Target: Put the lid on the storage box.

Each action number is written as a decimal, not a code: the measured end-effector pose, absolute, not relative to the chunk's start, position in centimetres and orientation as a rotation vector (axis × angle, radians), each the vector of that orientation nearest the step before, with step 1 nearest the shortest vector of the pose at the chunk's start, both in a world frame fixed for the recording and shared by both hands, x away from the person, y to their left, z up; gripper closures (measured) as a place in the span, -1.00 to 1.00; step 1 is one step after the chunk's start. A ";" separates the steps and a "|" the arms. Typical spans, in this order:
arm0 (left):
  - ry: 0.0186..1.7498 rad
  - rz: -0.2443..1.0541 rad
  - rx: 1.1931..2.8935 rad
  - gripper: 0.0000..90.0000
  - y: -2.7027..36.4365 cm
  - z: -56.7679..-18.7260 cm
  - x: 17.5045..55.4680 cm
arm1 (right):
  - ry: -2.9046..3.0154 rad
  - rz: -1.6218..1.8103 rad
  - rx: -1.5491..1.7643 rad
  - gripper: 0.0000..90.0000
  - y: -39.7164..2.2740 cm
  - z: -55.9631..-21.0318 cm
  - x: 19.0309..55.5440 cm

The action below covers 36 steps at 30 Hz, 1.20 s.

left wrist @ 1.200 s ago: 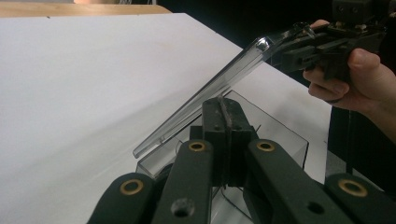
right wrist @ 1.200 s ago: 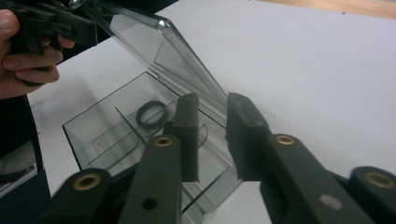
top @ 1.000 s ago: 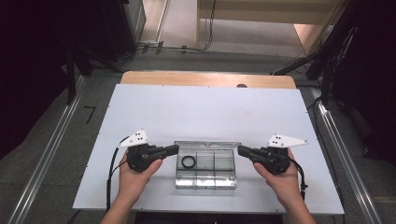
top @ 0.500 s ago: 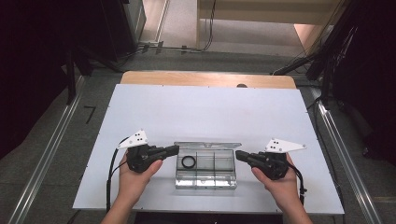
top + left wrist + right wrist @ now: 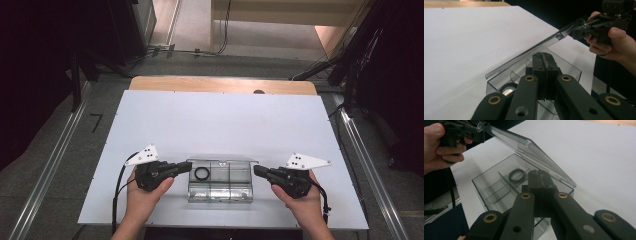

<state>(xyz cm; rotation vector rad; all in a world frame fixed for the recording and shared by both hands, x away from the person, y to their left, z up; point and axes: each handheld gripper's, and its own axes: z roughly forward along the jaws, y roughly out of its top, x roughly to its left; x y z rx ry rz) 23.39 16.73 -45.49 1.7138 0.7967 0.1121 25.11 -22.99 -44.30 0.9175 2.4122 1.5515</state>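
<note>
box (image 5: 220,181): clear plastic organizer w/ dividers, sits near the front edge of the white surface (image 5: 220,125), right between the two grippers
lid (image 5: 529,150): clear too, swung up & tilted — hinged along the box's far side; in the left gripper view (image 5: 529,51) it slants up toward the other hand
ring (image 5: 201,173): small black one, lying flat in the box's left compartment, also seen in the right gripper view (image 5: 517,175)
left gripper (image 5: 186,168): fingers pressed together, tips at the left end of the box; its lid corner is at the tips in the right gripper view — can't tell for sure if it's pinched
right gripper (image 5: 258,171): fingers pressed together as well, tips at the right end of the box; the left gripper view shows them right at the lid's corner
hands: one on each gripper, coming in from the bottom of the high view, well apart w/ the box in the middle
</note>
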 end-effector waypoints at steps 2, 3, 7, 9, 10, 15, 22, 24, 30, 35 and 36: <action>0.796 0.109 1.713 1.00 16.7 -45.6 23.2 | 2.413 1.556 0.917 0.96 -23.0 -44.4 24.9; 0.797 0.107 1.716 0.99 16.8 -45.6 23.2 | 2.410 1.559 0.919 0.96 -23.0 -44.4 24.8; 0.796 0.108 1.719 1.00 16.8 -45.7 23.0 | 2.413 1.566 0.918 0.96 -23.0 -44.4 24.6; 0.794 0.108 1.720 0.99 16.8 -45.7 22.9 | 2.414 1.566 0.913 0.96 -22.9 -44.4 24.5; 0.794 0.108 1.720 1.00 16.9 -45.7 22.8 | 2.413 1.563 0.917 0.96 -22.9 -44.5 24.4; 0.794 0.099 1.725 0.99 17.0 -46.0 22.6 | 2.421 1.560 0.925 0.96 -23.1 -44.8 24.2; 0.795 0.092 1.738 0.99 17.1 -46.2 22.3 | 2.434 1.561 0.915 0.96 -23.0 -45.0 24.2; 0.799 0.091 1.741 0.99 17.2 -46.3 22.3 | 2.436 1.562 0.915 0.96 -23.0 -45.1 24.3; 0.802 0.077 1.751 0.99 17.2 -46.6 22.5 | 2.451 1.559 0.912 0.96 -22.9 -45.3 24.3; 0.803 0.064 1.760 0.99 17.3 -46.8 22.6 | 2.463 1.554 0.915 0.96 -22.8 -45.5 24.4; 0.805 0.061 1.761 0.99 17.3 -46.9 22.7 | 2.466 1.551 0.915 0.96 -22.8 -45.6 24.4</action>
